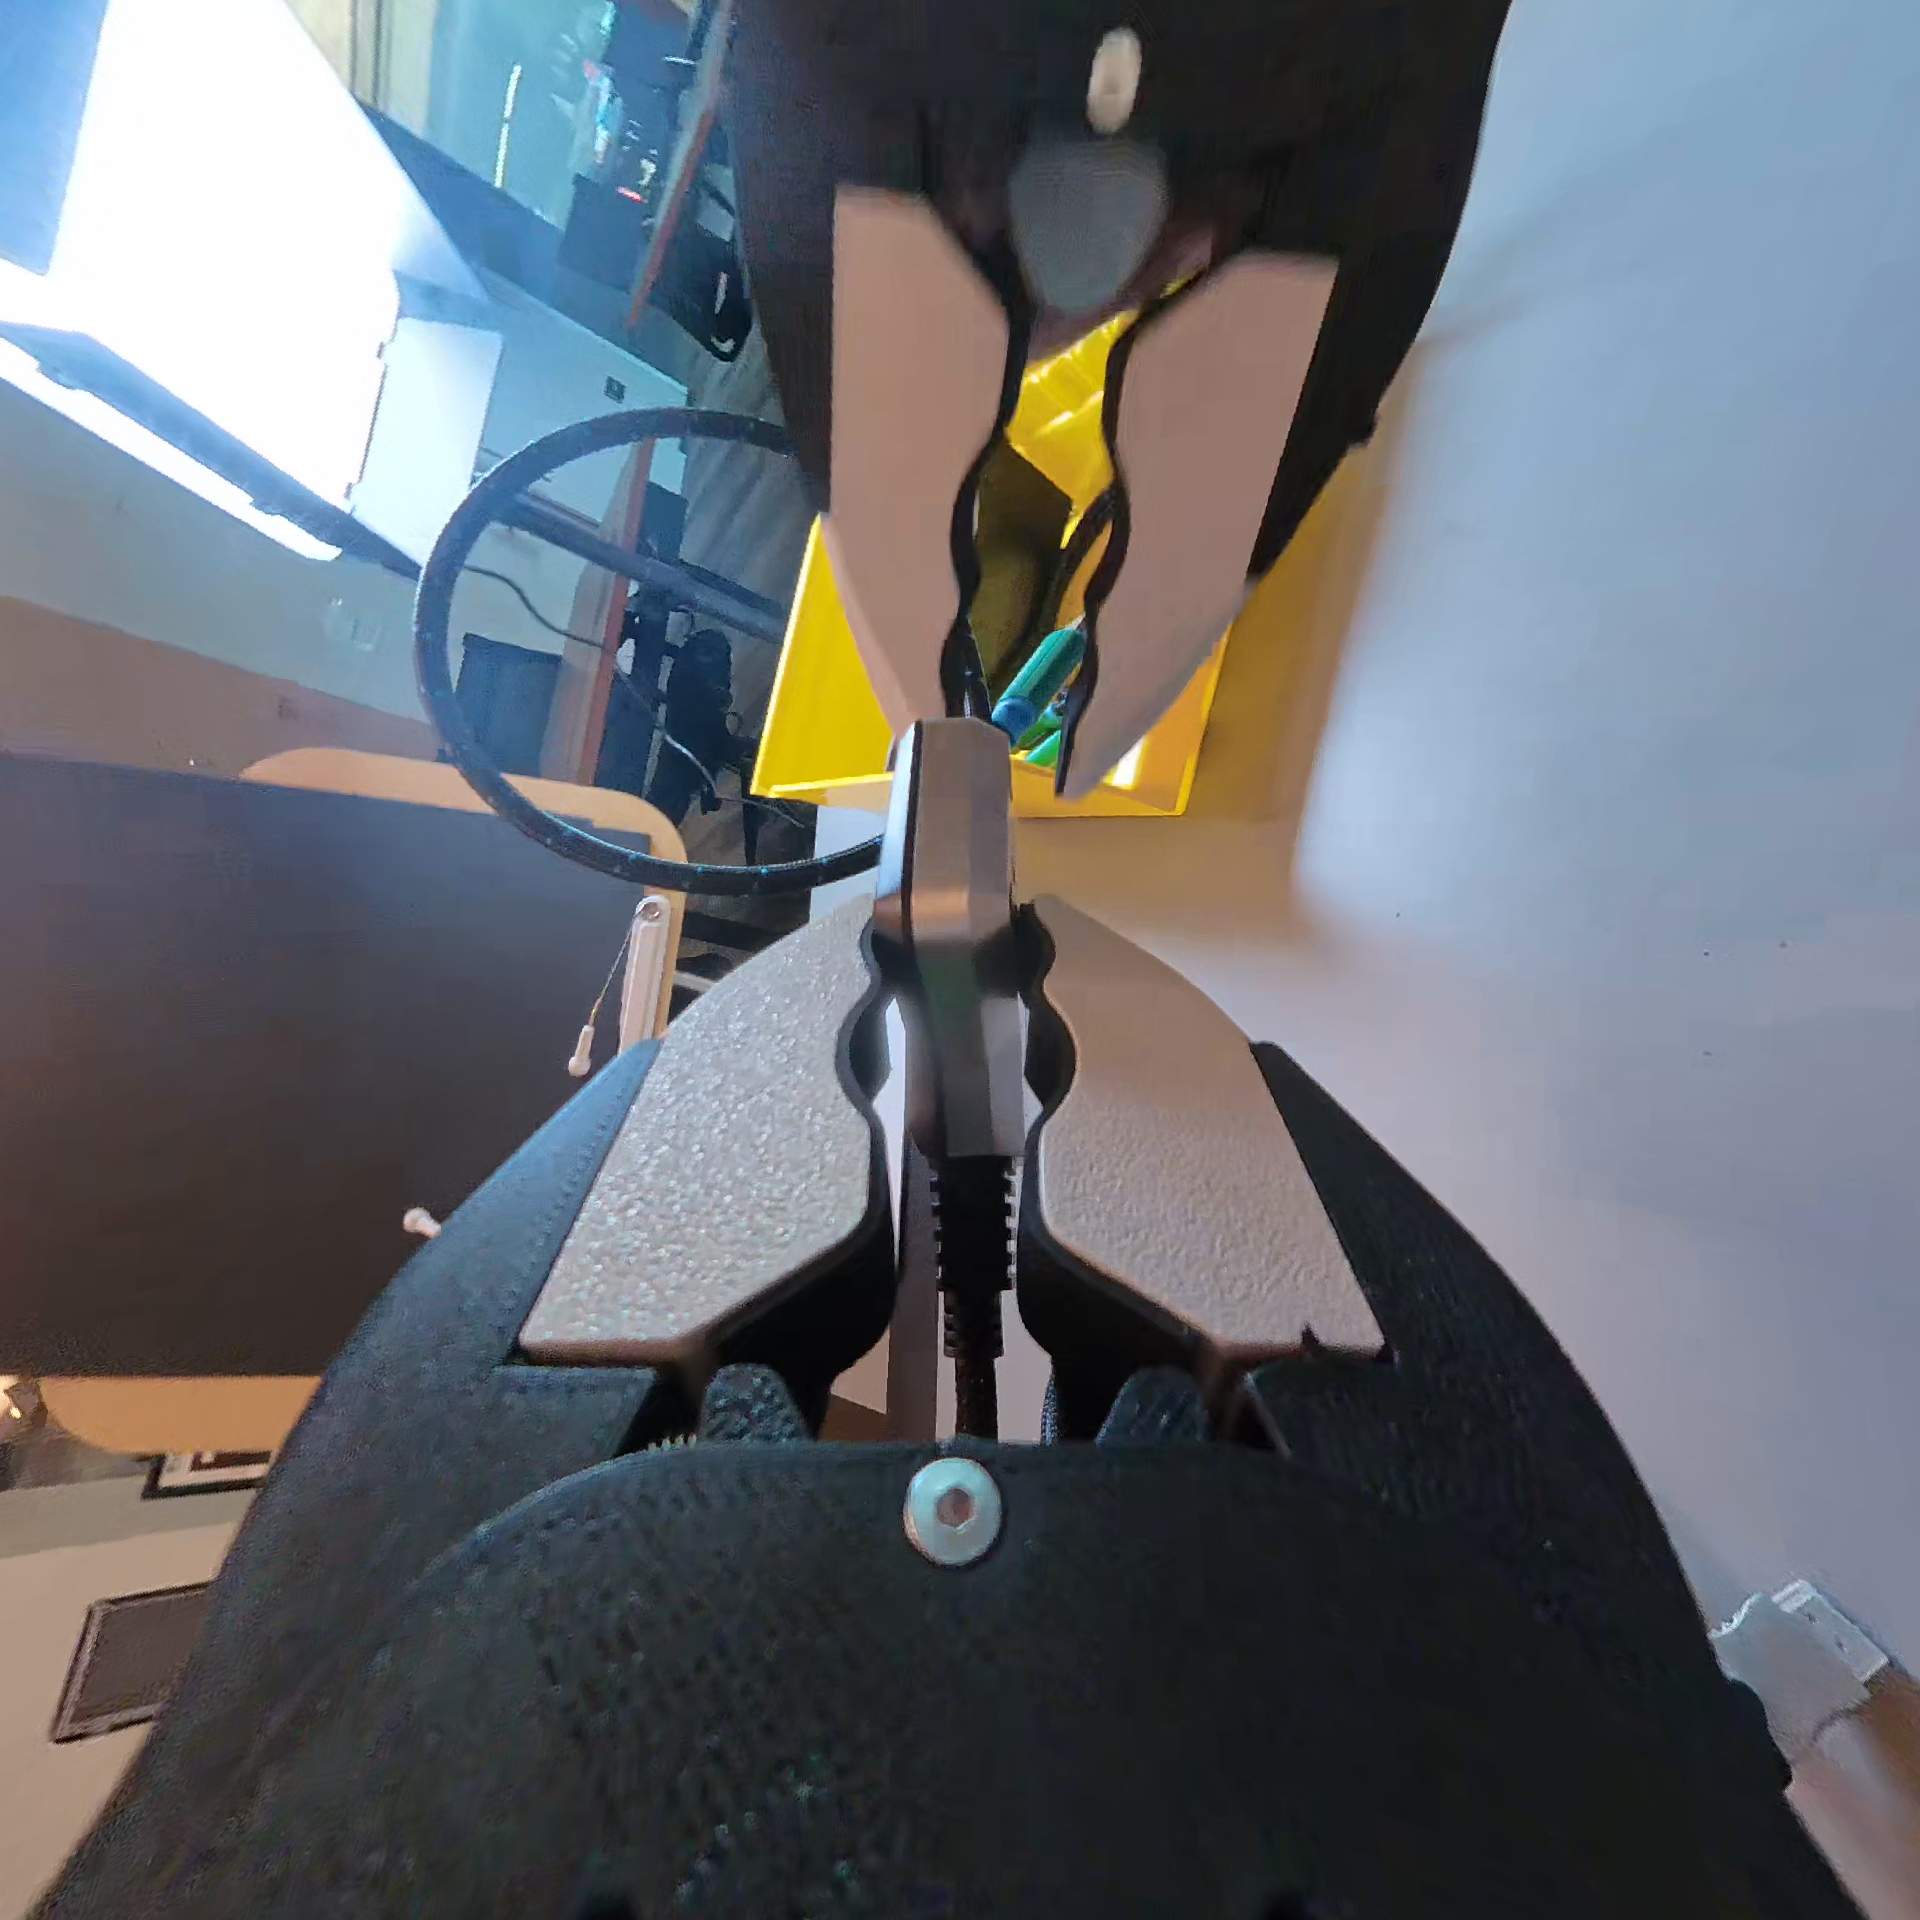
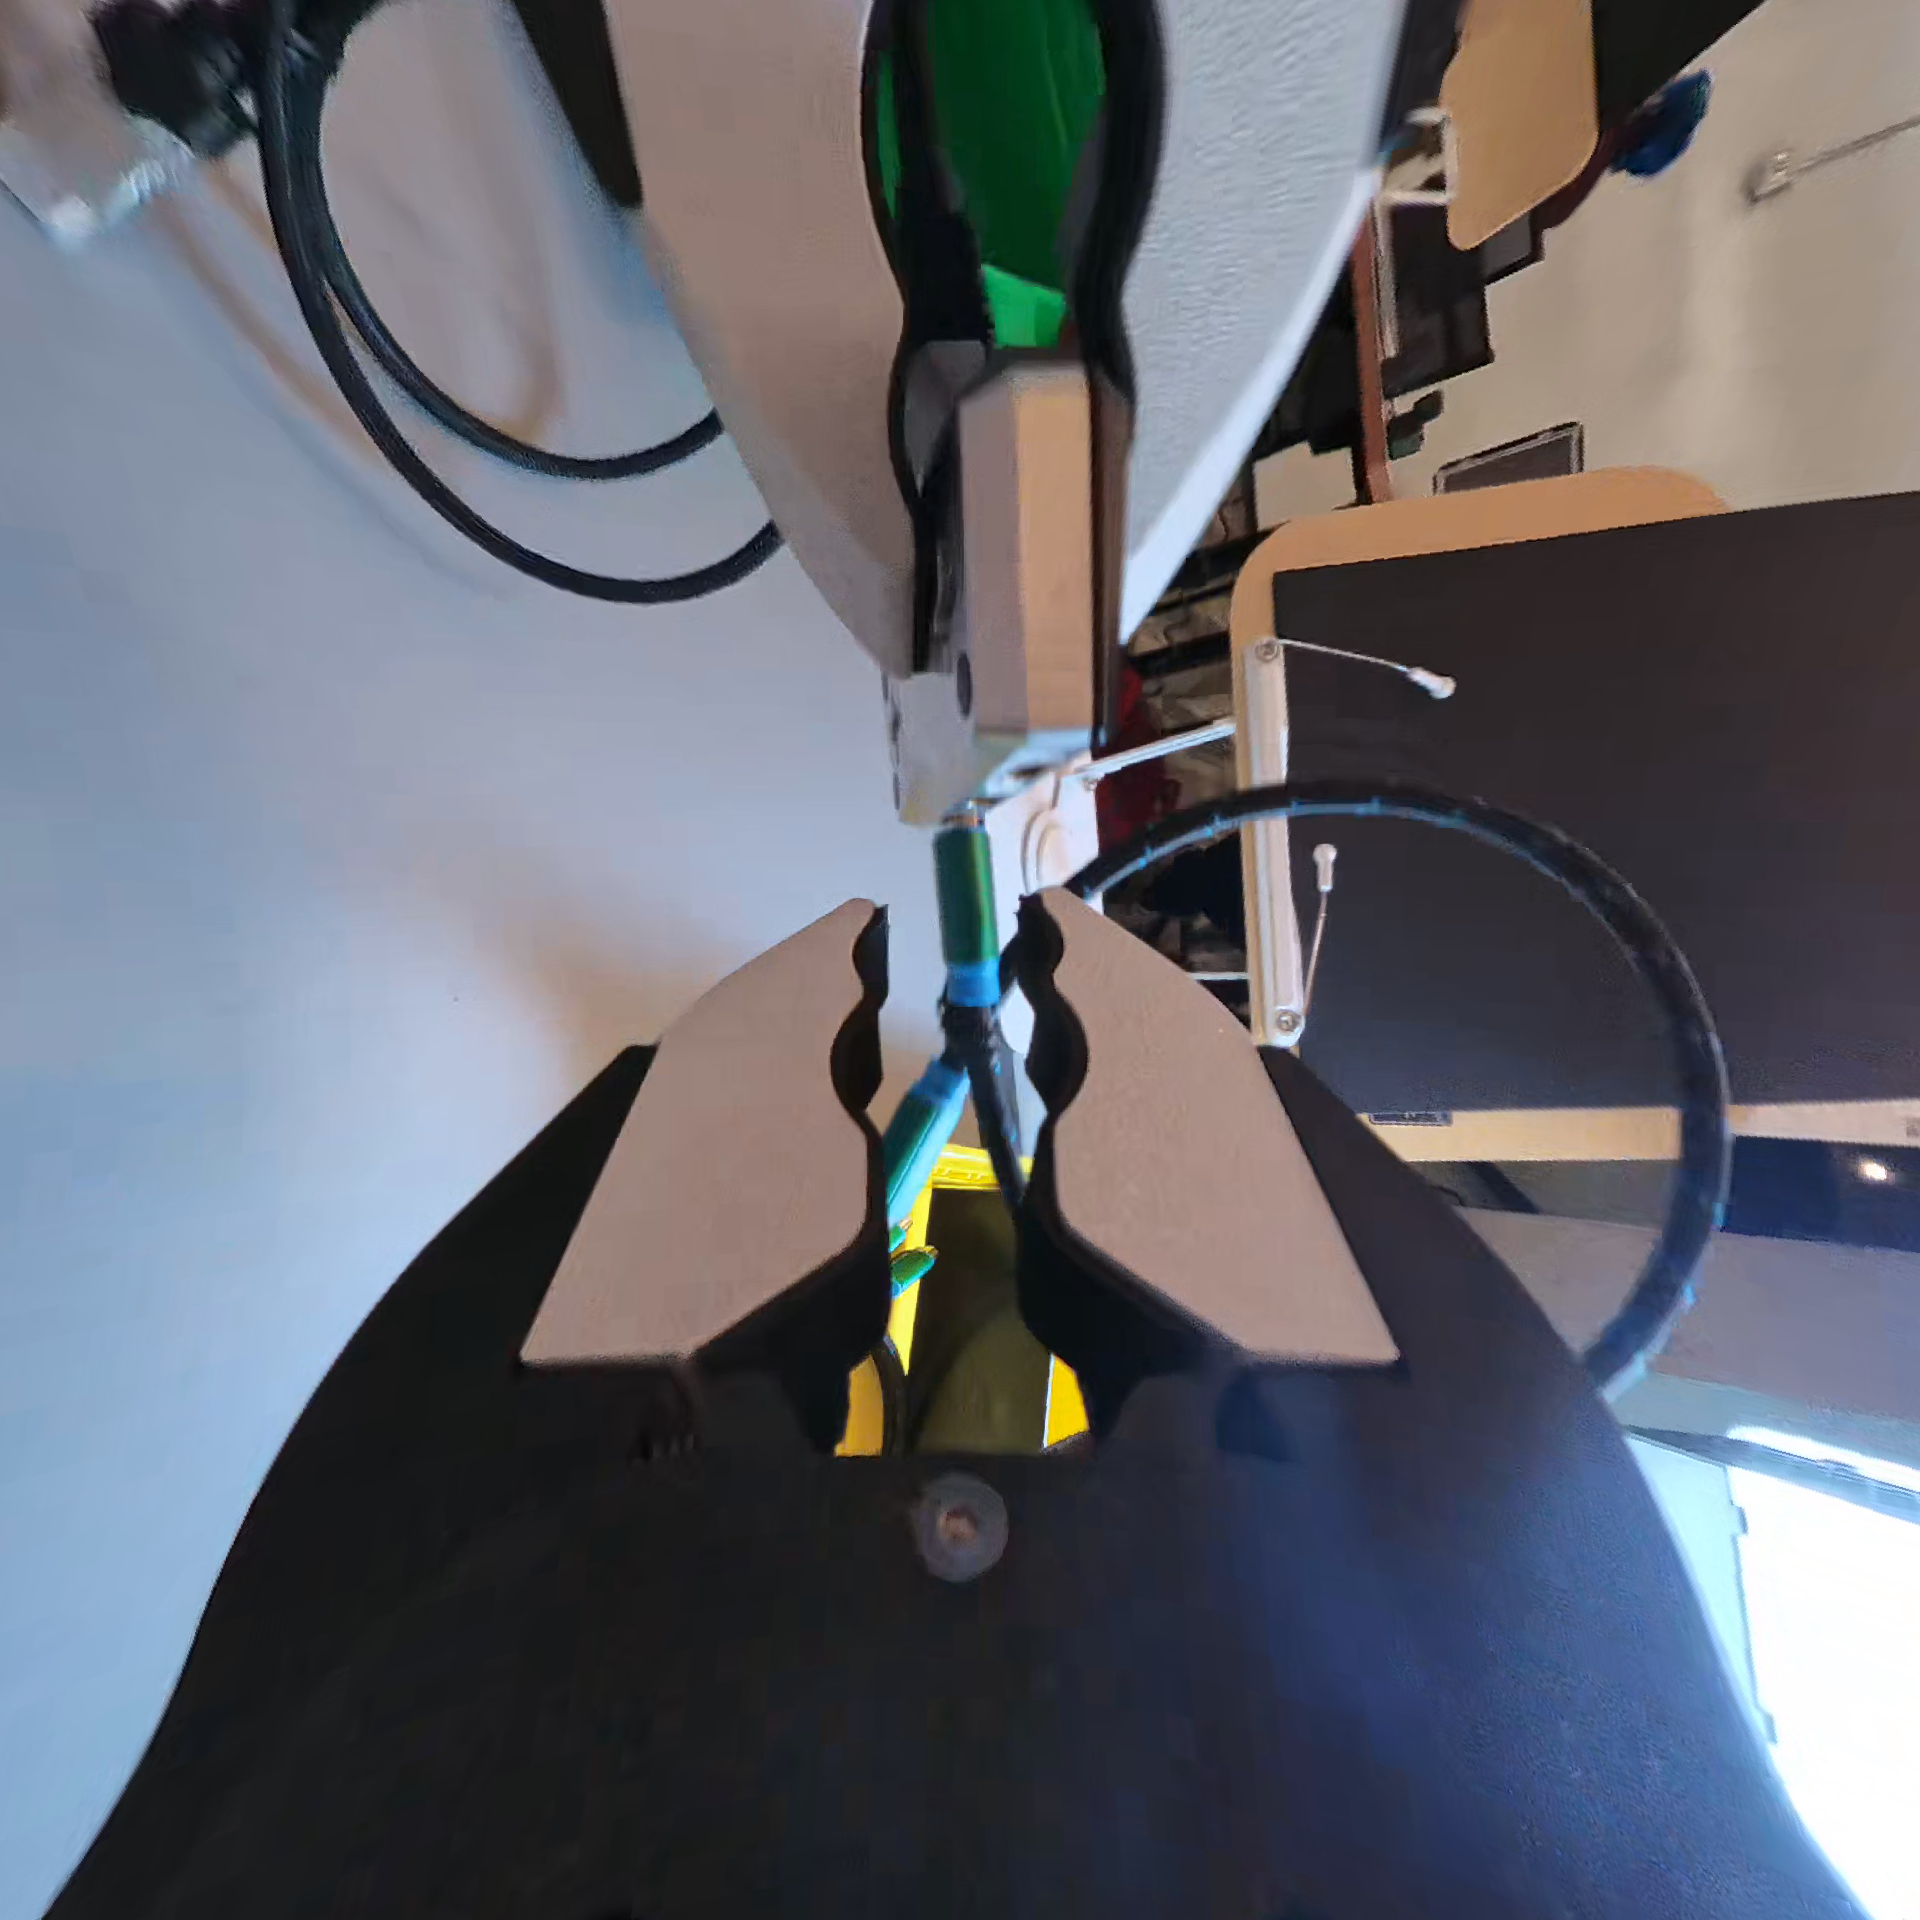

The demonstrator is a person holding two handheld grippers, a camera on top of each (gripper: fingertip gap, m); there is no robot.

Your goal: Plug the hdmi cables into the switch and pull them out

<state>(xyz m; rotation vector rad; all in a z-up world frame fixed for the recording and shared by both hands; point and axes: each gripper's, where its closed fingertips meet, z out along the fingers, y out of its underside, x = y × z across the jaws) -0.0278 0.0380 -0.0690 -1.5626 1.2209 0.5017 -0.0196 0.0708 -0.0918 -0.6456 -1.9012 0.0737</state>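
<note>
Left wrist view: the left gripper (image 1: 951, 935) is clenched on a grey metal HDMI plug (image 1: 954, 935), whose ribbed strain relief and braided black cable (image 1: 971, 1351) run back between the fingers toward the camera. Facing it from the far side is the right gripper (image 1: 1023, 727), blurred, its jaws standing apart with one tip just beside the far end of the plug – whether it touches cannot be told. Behind lies a yellow bin (image 1: 831, 717) on the white table (image 1: 1558, 935); a second stretch of braided cable (image 1: 457, 582) loops to the left.

Right wrist view: the right gripper (image 2: 954, 914) is released, nothing between its pads; a green connector (image 2: 966, 904) with a blue band stands between the fingertips without clear contact. Beyond, the left gripper (image 2: 1003, 623) grips the grey block (image 2: 1023, 561) seen here end-on – the same plug or the switch, it cannot be told. Only this view shows the green connector joined to the near end of that block, and two thin black cables (image 2: 416, 416) looping on the table (image 2: 312, 831) at far left. A braided loop (image 2: 1662, 1039) arcs at right; the yellow bin (image 2: 961, 1174) shows only through the gap between the fingers.

Count: two grippers, one grey plug, one bin, at least two green connectors (image 2: 909, 1132). The bin's contents are largely hidden
</note>
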